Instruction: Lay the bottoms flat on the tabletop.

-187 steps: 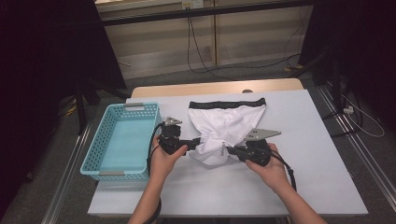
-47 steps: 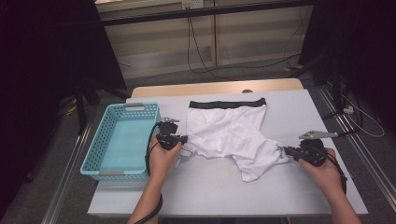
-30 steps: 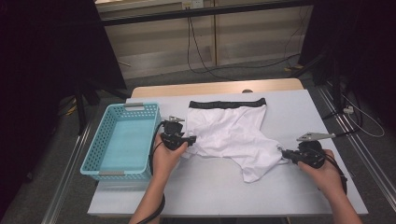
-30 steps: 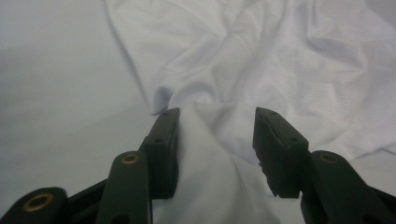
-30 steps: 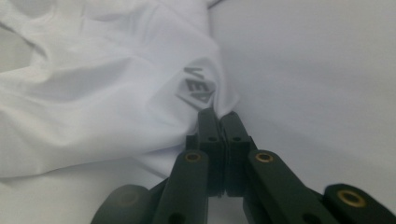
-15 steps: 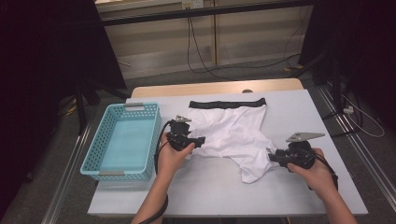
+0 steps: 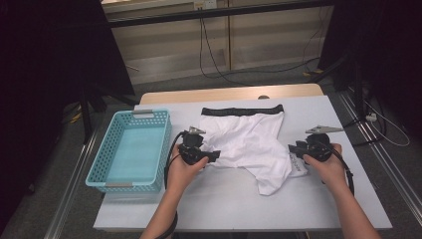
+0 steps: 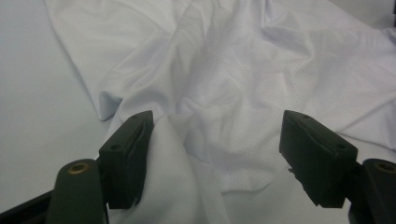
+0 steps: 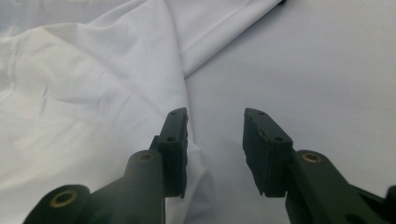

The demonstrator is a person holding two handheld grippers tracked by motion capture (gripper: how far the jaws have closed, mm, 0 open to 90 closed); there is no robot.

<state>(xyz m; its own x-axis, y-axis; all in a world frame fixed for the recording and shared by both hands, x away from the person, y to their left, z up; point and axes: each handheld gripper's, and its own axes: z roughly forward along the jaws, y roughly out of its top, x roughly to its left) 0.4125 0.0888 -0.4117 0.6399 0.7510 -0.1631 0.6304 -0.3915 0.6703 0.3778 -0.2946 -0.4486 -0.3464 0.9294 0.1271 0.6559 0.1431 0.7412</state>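
Note:
White shorts point(image 7: 249, 139) with a black waistband point(image 7: 242, 110) lie spread on the white table point(image 7: 224, 204). My left gripper point(image 7: 215, 155) rests at the shorts' left leg. In the left gripper view its jaws point(image 8: 215, 119) stand wide and have just been opening, and a loose fold of the cloth point(image 8: 224, 70) lies between them, unpressed. My right gripper point(image 7: 294, 149) sits at the right leg's edge. Its jaws point(image 9: 215, 113) are apart after just closing a little. Bare table shows between them and the cloth point(image 9: 93, 70) runs under the left jaw.
A light blue plastic basket point(image 7: 134, 113) stands empty at the table's left side, close to my left hand. Bare tabletop stretches in front of the shorts and to the right of my right hand, up to the table's right edge point(image 7: 358, 164).
The right gripper has let go of the right leg and shifted a little leftward and away from the person. That leg has slackened and lies folded. The left jaws have spread wider.

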